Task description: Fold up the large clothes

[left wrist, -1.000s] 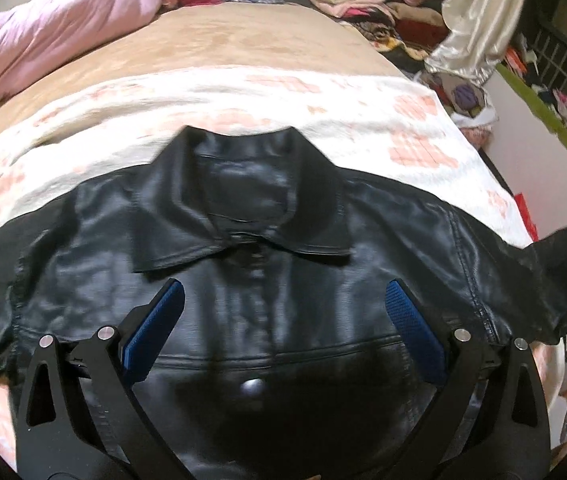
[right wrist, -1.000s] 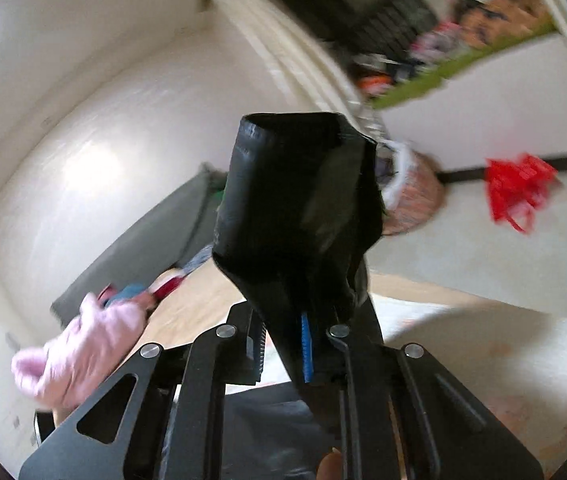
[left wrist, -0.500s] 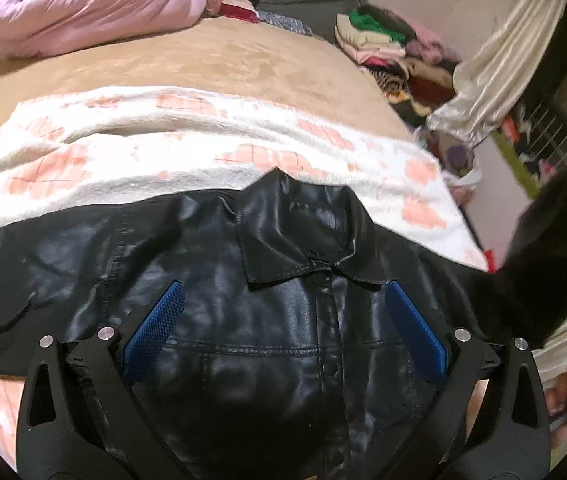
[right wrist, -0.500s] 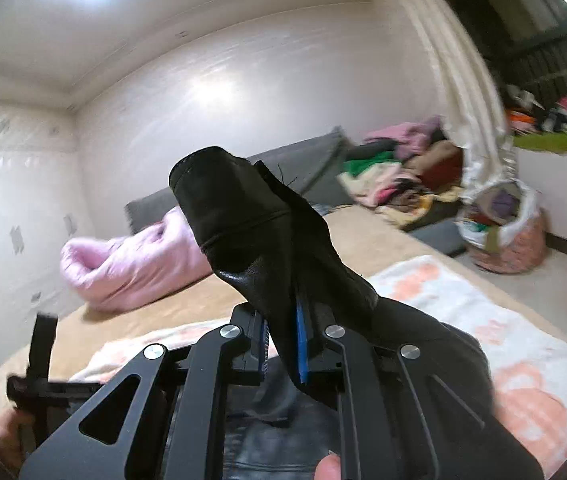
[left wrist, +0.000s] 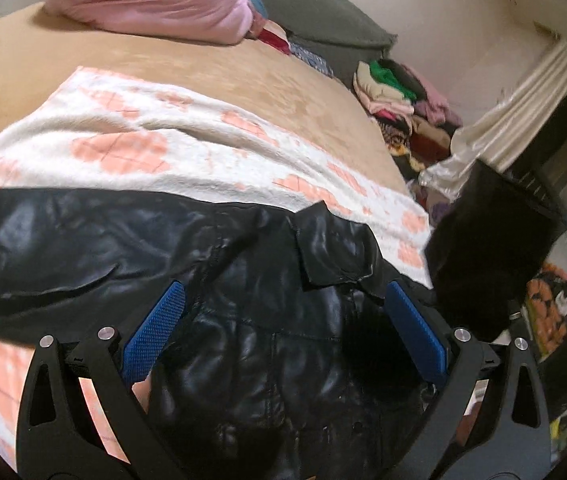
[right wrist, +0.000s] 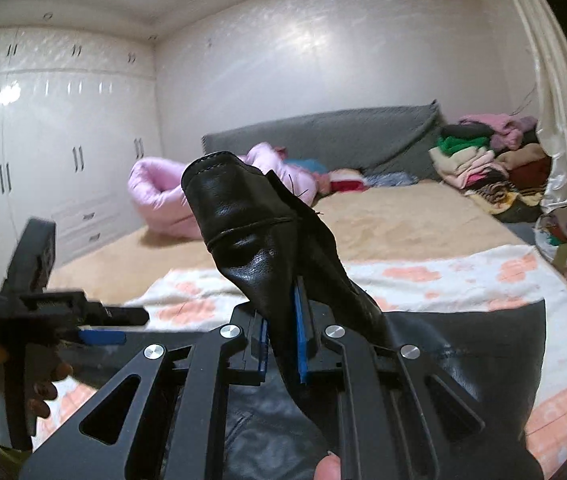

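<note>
One black jacket on patterned blanket, tan bed, white wardrobe bkgd.

Lying spread front-up across a white blanket with peach patches: a glossy black leather jacket, collar pointing toward one o'clock, snap placket running down toward six. Stretching out flat toward nine o'clock, one creased sleeve. Rising off the bed at three o'clock, the other sleeve, stitched cuff uppermost, standing tilted and pinched.
</note>
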`<control>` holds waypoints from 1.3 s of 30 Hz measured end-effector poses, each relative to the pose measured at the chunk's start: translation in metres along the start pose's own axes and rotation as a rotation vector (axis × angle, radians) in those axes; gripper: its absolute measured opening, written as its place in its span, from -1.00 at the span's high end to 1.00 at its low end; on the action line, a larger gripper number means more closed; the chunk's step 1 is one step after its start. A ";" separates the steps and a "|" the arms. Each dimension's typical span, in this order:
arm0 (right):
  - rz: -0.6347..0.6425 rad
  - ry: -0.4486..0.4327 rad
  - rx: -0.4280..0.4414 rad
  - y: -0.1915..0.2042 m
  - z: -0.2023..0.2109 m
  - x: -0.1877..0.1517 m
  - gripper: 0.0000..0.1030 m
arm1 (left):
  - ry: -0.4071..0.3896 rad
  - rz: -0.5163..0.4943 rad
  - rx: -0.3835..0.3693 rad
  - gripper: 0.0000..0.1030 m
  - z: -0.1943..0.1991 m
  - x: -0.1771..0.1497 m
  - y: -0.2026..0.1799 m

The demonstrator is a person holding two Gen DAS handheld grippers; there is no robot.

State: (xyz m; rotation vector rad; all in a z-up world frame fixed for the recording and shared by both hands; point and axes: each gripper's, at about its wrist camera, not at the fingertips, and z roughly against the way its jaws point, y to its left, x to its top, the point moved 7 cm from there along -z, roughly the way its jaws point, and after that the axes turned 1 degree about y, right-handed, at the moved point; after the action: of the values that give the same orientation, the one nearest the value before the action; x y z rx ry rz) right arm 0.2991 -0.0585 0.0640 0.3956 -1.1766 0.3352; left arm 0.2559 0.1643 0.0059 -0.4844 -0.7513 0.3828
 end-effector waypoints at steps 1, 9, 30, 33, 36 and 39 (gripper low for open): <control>0.013 0.023 0.007 0.008 -0.005 -0.007 0.81 | -0.008 0.009 -0.002 -0.83 0.004 -0.001 0.004; 0.073 0.189 0.012 0.049 -0.038 -0.073 0.73 | 0.019 0.040 -0.052 -0.83 0.009 -0.019 0.020; -0.072 0.403 0.141 0.022 -0.005 -0.126 -0.87 | 0.250 0.074 0.019 -0.83 -0.066 -0.084 0.024; -0.115 0.384 0.089 -0.009 0.006 -0.115 -0.56 | 0.208 0.094 0.032 -0.70 -0.072 -0.080 0.028; -0.168 0.377 0.018 -0.043 0.016 -0.109 -0.41 | 0.187 0.072 0.034 0.11 -0.074 -0.074 0.022; -0.222 0.365 -0.021 -0.070 0.024 -0.106 -0.35 | 0.180 0.008 0.059 0.46 -0.077 -0.070 0.011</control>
State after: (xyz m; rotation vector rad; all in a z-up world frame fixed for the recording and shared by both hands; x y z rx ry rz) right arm 0.2741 -0.1367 -0.0364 0.4221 -0.7706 0.1903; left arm 0.2633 0.1173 -0.0872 -0.4597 -0.5620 0.3631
